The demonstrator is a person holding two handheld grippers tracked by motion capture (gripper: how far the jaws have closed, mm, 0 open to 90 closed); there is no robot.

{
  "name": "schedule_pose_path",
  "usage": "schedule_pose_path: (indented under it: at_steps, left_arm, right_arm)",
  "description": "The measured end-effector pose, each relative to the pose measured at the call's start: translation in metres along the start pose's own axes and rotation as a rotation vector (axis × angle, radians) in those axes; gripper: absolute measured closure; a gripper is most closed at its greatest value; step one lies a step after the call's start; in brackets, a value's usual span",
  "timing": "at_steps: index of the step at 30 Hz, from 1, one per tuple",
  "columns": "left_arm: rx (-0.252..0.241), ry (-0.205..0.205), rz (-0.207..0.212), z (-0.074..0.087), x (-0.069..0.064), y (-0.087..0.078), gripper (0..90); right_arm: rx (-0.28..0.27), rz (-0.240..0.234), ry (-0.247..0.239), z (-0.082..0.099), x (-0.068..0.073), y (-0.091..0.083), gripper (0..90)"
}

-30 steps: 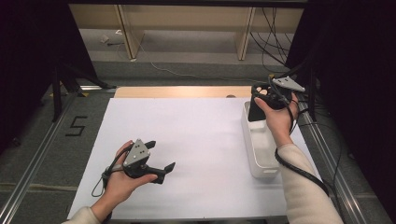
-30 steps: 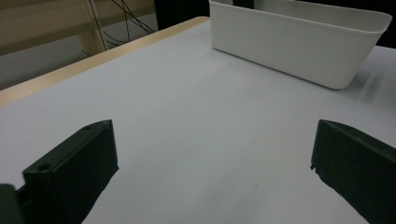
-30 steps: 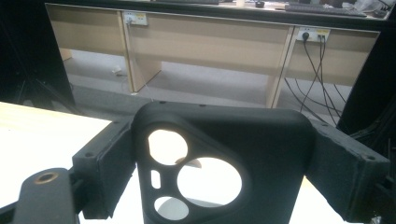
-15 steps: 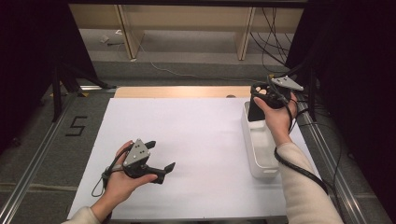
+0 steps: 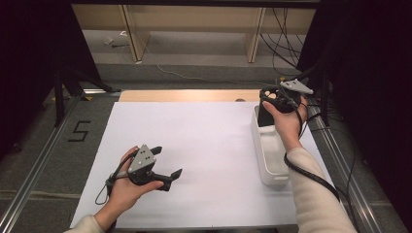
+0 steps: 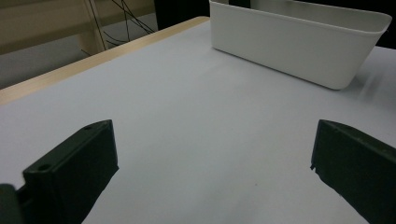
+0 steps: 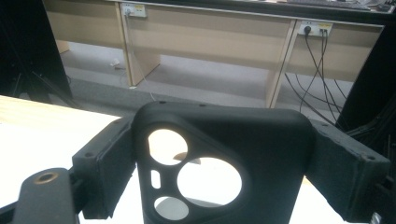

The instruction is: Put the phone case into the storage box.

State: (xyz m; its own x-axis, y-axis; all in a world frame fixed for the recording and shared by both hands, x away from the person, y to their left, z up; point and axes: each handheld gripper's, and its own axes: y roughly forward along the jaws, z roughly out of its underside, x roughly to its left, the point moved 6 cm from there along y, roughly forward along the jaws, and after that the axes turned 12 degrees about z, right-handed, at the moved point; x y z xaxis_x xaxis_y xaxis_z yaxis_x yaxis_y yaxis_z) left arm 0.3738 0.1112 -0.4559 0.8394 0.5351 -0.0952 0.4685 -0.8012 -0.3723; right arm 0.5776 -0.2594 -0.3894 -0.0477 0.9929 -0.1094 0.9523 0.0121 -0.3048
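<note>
High view: the right gripper [image 5: 266, 109] clamps a black phone case [image 7: 219, 163] over the far end of the white bin [image 5: 272, 167]; the left gripper [image 5: 167, 162] rests wide open, empty. Best lowered squarely inside the walls before release.
</note>
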Motion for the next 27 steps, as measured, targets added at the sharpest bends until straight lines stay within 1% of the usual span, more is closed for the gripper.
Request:
schedule_pose_path:
  at_steps: [7, 18, 27]
  left_arm:
    - [-0.001, 0.0, 0.0, -0.0001, 0.0, -0.0001, 0.0]
    - [-0.001, 0.0, 0.001, -0.0002, 0.0002, -0.0003, 0.0]
    - [-0.001, 0.0, 0.001, -0.0003, 0.0001, -0.0003, 0.0]
  right_arm:
    - [0.002, 0.0, 0.0, 0.0011, 0.0005, 0.0022, 16.1]
    - [0.02, 0.002, -0.018, 0.0052, 0.0029, 0.0059, 16.1]
    - [0.026, 0.001, -0.022, 0.0088, 0.0041, 0.009, 16.0]
